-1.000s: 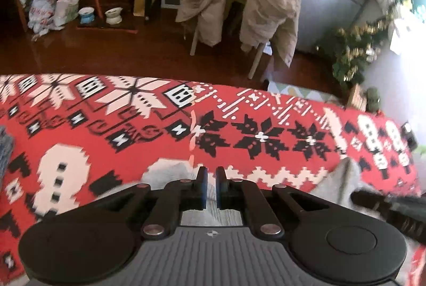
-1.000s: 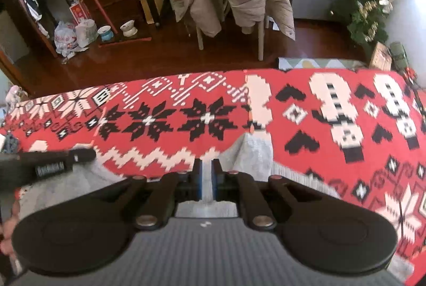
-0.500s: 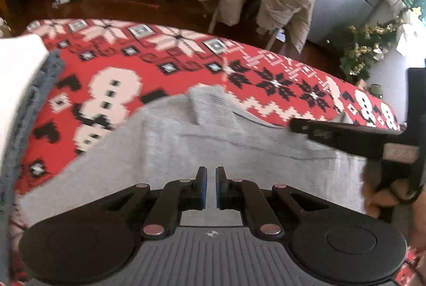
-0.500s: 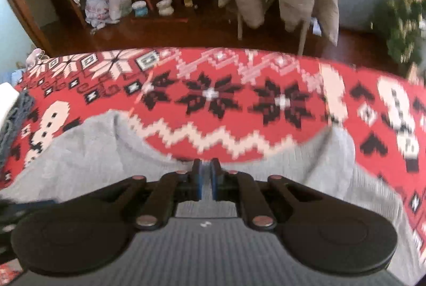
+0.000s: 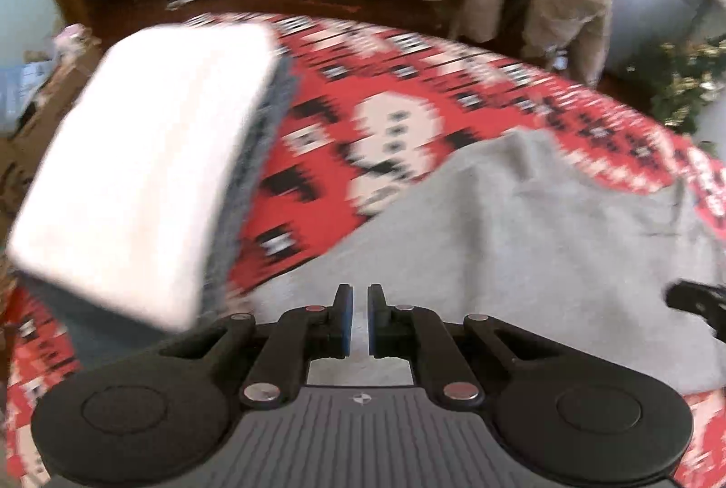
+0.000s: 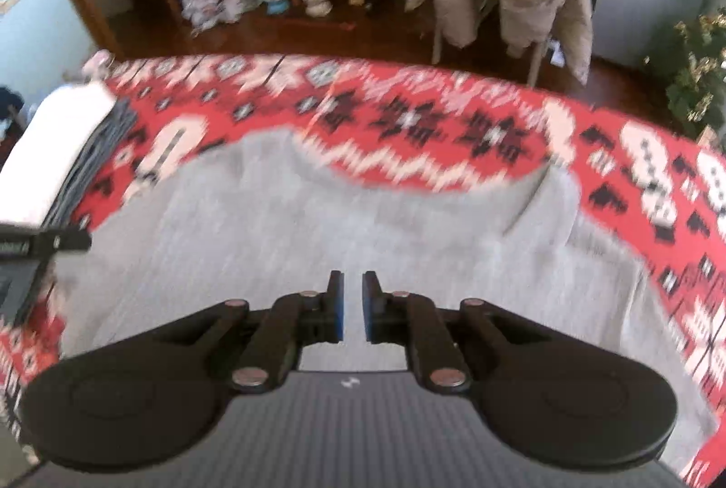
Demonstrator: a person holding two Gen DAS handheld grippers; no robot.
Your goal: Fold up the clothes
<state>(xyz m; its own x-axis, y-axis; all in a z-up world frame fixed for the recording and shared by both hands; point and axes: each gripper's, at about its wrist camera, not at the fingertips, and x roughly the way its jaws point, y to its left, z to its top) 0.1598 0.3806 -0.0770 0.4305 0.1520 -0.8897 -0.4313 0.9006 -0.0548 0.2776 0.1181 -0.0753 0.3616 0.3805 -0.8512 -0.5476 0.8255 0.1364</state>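
You have the left gripper (image 5: 358, 317) and the right gripper (image 6: 353, 306) side by side at the near edge of the grey garment (image 6: 272, 224). Each is pinched down to a narrow slit with pale grey cloth showing between the pads. I judge that both hold the garment's near edge, one toward each side, so the cloth stays level and spread rather than bunching. The right jaws have just eased open a shade, yet cloth is still between them.

The garment lies on the red patterned blanket (image 5: 317, 152), running away from your pads toward the far side, with its far edge wavy and a crease near the right corner. To the left sits a folded stack (image 5: 149, 170), white on top and grey beneath, close beside the garment but apart from it. That looks like the place for finished pieces, kept clear of the working area.

A second ago only a sliver of grey showed past either gripper, and the blanket filled both views. Now a wide sheet of grey lies ahead of both. The folded stack, then out of sight, fills the left of the left wrist view. The tip of each gripper still shows at the edge of the other's view. Both current views are blurred.
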